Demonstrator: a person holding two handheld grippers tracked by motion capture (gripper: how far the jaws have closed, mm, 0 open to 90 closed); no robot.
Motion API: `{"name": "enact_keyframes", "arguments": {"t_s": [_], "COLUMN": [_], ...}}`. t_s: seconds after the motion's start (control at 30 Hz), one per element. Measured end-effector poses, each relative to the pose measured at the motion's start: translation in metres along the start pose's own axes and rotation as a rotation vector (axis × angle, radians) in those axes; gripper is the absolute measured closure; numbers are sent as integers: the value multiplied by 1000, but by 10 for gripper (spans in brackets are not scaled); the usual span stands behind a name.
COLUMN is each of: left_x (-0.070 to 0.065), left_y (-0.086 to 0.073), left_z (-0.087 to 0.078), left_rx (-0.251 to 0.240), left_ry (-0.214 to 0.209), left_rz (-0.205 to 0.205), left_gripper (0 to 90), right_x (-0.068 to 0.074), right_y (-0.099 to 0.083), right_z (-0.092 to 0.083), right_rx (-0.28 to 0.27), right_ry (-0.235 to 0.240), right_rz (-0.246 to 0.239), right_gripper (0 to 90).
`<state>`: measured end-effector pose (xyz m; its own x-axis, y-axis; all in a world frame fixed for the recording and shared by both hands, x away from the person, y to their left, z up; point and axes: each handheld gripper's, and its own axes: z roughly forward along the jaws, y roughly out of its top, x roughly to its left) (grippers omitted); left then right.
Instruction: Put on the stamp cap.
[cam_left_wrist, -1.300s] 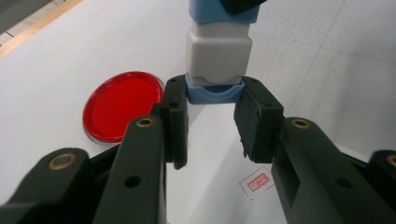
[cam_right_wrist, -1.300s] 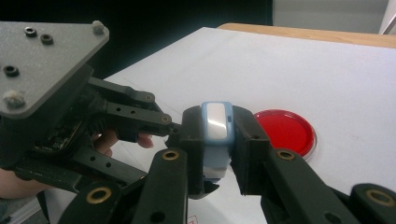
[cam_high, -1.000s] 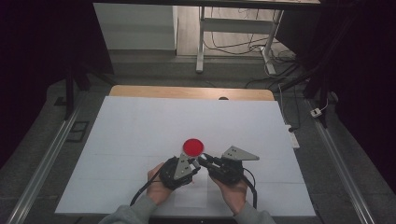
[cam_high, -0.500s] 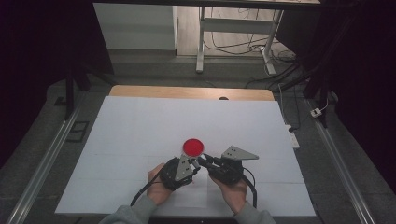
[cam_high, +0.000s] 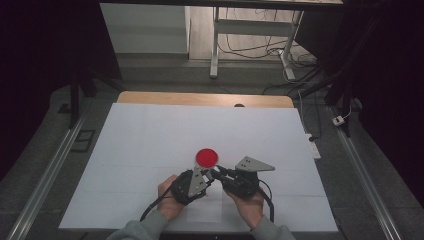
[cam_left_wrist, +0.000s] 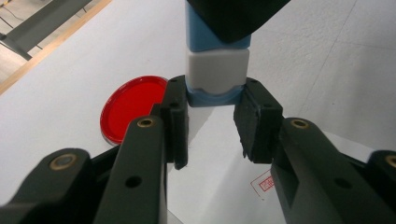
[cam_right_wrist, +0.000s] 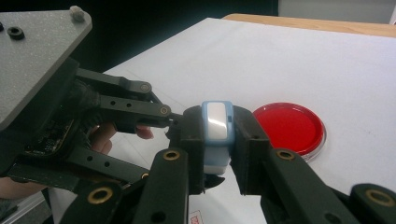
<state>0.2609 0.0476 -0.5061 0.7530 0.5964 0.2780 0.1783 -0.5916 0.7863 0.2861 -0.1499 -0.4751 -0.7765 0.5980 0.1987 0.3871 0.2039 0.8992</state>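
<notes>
**Both grippers clamp one small blue-and-white block above the white table**

A person's two hands hold the grippers close together near the front edge of the white-covered table (cam_high: 150, 135). Between them sits a small rectangular block with a light blue body and a white rounded face (cam_right_wrist: 217, 135).

In the right gripper view, the right gripper (cam_right_wrist: 218, 144) has its black jaws pressed against the two long sides of the block, so the white face shows between the pads. In the left gripper view, the left gripper (cam_left_wrist: 212, 122) has its pads set against the lower blue end of the same block (cam_left_wrist: 215, 70), one pad on each side. Both pairs of jaws are clamped on it, and the block hangs clear of the table surface, held from two directions.

In the high view, the left gripper (cam_high: 201, 177) and the right gripper (cam_high: 216, 174) meet tip to tip, with the grey three-cornered plate of the right one (cam_high: 254, 164) lying to the right.

A flat round red dish with a clear rim (cam_high: 206, 157) lies on the table just beyond the gripper tips, apart from the block. A small red-printed stamp mark (cam_left_wrist: 267, 183) shows on the white cover beneath the left gripper.
</notes>
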Motion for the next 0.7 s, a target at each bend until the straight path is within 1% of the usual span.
{"name": "enact_keyframes", "arguments": {"t_s": [0.23, 0.37, 0.4, 0.43, 0.5, 0.53, 0.6, 0.7], "left_x": [0, 1, 1, 1, 1, 2, 3, 3], "left_y": [1, 1, 1, 1, -1, -1, -3, -3], "left_z": [-2, -2, -2, -1, 0, 1, 2, 2], "left_rx": [0, 0, 1, 7, 11, 27, 17, 17], "left_ry": [8, 4, 1, -12, -12, -21, -29, -32], "left_rz": [4, 5, 2, -4, -4, -8, -17, -19], "left_gripper": [655, 655, 655, 655, 653, 653, 651, 650], "right_x": [0, 1, 1, 0, -1, -1, -2, -3], "right_y": [-1, -1, -1, -1, -1, -1, -1, -1], "right_z": [1, 0, 0, 0, 1, 1, 0, 0], "right_rx": [-2, -3, -2, 0, 7, 8, 7, 3], "right_ry": [5, 6, 8, 7, 8, 11, 10, 12], "right_rz": [-2, -2, 2, 5, 11, 17, 14, 19], "right_gripper": [757, 757, 758, 757, 756, 756, 756, 755]}}
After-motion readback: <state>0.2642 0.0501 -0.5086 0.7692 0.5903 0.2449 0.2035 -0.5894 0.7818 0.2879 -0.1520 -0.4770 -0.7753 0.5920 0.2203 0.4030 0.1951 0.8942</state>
